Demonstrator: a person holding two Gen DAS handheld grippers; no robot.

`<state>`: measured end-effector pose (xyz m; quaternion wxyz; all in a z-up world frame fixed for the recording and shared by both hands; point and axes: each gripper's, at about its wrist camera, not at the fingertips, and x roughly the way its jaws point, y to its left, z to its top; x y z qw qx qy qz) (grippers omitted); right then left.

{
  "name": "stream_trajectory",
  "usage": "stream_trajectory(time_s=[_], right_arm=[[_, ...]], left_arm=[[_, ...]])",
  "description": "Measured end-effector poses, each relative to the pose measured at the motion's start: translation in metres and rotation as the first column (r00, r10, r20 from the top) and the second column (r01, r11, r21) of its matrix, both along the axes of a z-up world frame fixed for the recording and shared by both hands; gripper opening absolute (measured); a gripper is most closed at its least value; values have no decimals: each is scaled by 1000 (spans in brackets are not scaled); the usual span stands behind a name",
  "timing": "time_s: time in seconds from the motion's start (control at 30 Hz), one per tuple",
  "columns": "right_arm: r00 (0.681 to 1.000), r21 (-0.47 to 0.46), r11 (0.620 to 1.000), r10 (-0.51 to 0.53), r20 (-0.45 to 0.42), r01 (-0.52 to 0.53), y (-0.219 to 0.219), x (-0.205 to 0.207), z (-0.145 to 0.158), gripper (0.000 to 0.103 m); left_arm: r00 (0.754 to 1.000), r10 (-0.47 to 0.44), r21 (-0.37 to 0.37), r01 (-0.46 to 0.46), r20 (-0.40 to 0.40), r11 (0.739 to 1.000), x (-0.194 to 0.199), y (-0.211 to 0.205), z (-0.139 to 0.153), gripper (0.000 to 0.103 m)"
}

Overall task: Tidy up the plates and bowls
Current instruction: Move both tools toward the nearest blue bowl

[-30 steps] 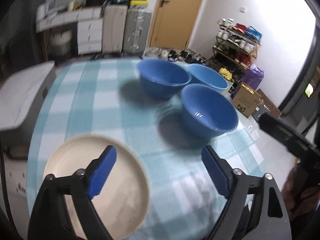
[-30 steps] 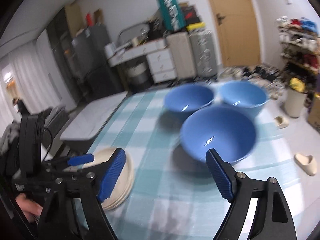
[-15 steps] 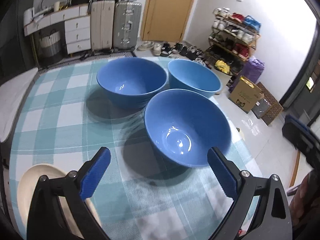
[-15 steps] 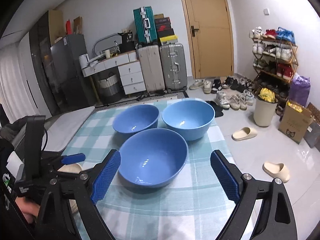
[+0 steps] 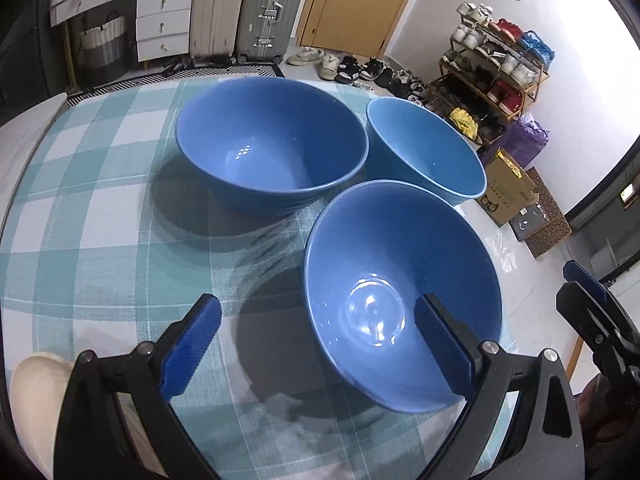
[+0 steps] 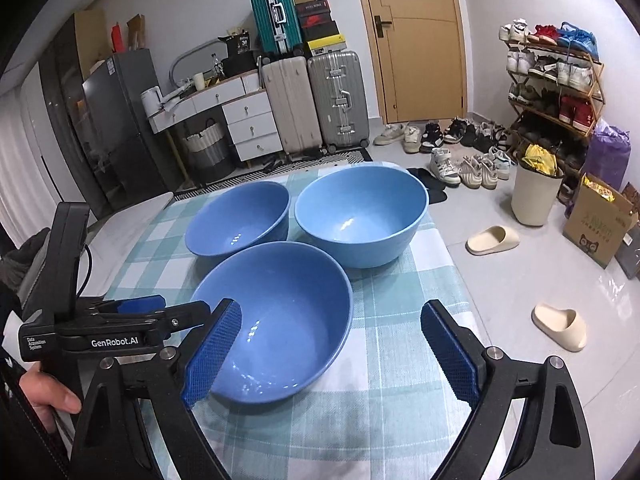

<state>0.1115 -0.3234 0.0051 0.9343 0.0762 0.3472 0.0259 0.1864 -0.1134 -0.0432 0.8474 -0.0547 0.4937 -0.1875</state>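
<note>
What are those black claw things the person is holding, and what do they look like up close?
They are two hand-held grippers. The right gripper and the left gripper each have two black plastic fingers with silver screws and textured blue pads. The left one's black body reads "GenRobot.AI" and "Data Acquisition System" in white, with a thin black cable.

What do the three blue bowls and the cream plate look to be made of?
The nearest blue bowl, the darker far bowl and the paler far bowl look glazed ceramic, possibly melamine: smooth, glossy, with sharp light glints in the wells. The cream plate looks matte or satin ceramic, with no glints; only its edge shows, so that is less certain.
</note>
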Motion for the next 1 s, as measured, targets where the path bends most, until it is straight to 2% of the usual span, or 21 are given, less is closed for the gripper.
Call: stream_trajectory(time_s=[0.27, 0.4, 0.57, 0.67, 0.73, 0.83, 1.0], right_arm=[[999, 18, 1000, 1, -35, 0, -2, 17, -10, 93], [999, 45, 999, -20, -46, 22, -7, 20, -17, 93], [998, 60, 998, -21, -57, 24, -8, 20, -24, 92], [998, 48, 999, -15, -61, 18, -5, 19, -26, 92], [998, 43, 999, -13, -66, 16, -3, 19, -27, 92], [998, 40, 999, -11, -69, 14, -1, 19, -27, 92], [996, 38, 999, -6, -84, 10, 1, 19, -30, 92]], left_arm=[[1000, -11, 20, 11, -14, 1000, 8, -7, -5, 88], [998, -19, -8, 19, -66, 1000, 14, -6, -12, 66], [997, -28, 10, 29, -70, 1000, 14, -9, -14, 59], [996, -38, 27, 40, -76, 999, 15, -12, -16, 44], [995, -45, 17, 47, -87, 999, 16, -12, -19, 28], [993, -61, 18, 63, -97, 998, 15, -14, -22, 20], [994, -69, 29, 72, -89, 997, 13, -13, -24, 14]])
